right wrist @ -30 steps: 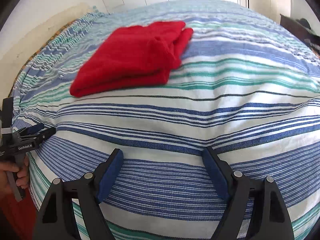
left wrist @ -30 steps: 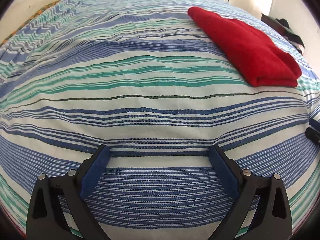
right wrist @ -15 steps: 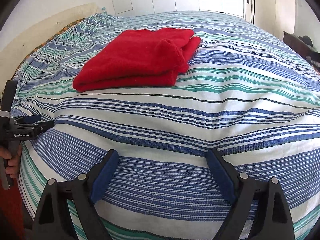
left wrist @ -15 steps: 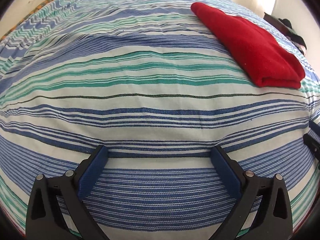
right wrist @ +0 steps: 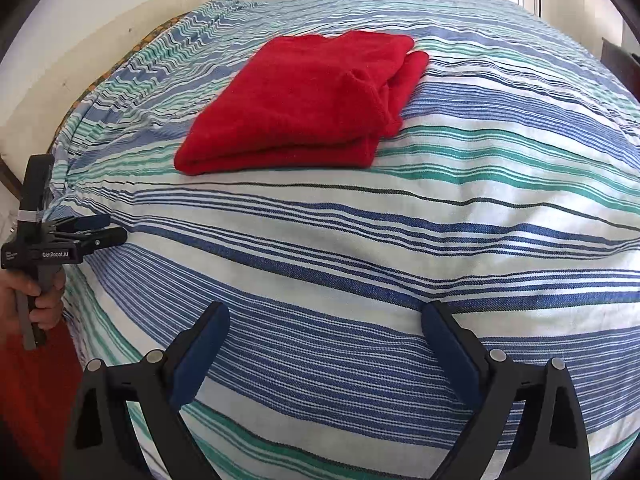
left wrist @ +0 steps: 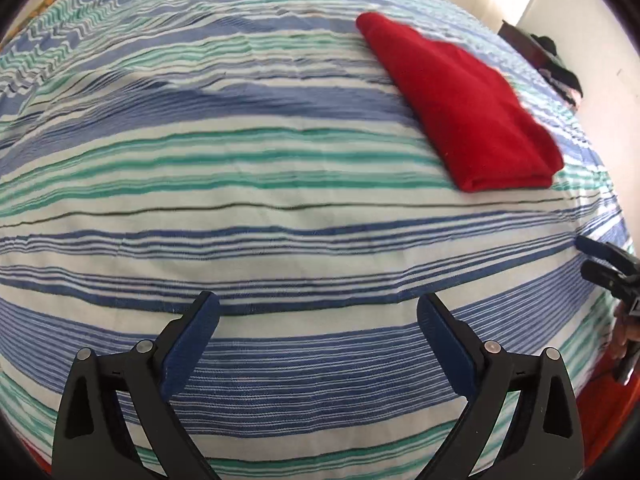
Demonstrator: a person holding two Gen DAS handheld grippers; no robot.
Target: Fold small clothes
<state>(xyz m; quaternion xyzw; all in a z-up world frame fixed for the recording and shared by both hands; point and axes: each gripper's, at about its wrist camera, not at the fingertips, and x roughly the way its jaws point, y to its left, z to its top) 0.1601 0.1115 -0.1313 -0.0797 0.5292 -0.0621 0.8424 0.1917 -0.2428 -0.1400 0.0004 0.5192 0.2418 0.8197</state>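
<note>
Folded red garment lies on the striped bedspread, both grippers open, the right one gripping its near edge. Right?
Not quite. The right gripper grips nothing: in the right wrist view it is well short of the red garment. The rest holds: striped bedspread, left gripper open.

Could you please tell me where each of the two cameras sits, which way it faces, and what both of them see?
Left wrist: rides the left gripper, looking forward and down over the striped bedspread; its own open fingers show below, the right gripper at the right edge.
Right wrist: rides the right gripper, also angled down at the bed; its open fingers show below, the left gripper and the hand holding it at left.
Shared: the folded red garment, the bedspread, and each other's gripper.
</note>
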